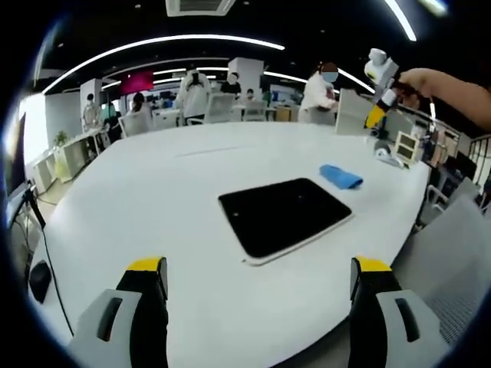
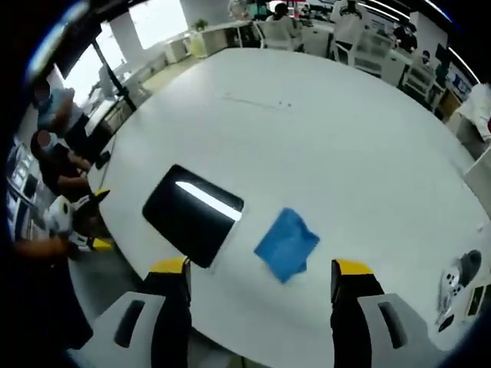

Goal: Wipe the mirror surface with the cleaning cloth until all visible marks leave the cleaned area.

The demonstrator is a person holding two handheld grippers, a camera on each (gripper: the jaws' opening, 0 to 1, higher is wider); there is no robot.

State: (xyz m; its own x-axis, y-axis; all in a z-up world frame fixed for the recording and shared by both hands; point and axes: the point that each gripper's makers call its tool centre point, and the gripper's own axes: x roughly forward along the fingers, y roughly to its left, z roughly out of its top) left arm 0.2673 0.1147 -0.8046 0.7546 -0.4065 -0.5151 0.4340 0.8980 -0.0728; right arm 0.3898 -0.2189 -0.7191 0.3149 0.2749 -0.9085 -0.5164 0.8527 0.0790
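I am looking into a large open-plan office. A broad white oval worktop (image 1: pixel 192 230) of meeting-table size sits in front of me. Beyond it, in the left gripper view, I see rows of white desks (image 1: pixel 73 153) and pale office chairs (image 1: pixel 220 107), with several people in white tops (image 1: pixel 193 93) standing among them. Long curved strip lights (image 1: pixel 153 44) run across a dark ceiling, and bright windows (image 2: pixel 157 19) line one side.

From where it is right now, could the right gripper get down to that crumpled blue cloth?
Probably yes. The right gripper, jaws open, is above the blue cleaning cloth, which lies on the white table beside the dark rectangular mirror; nothing lies between them.
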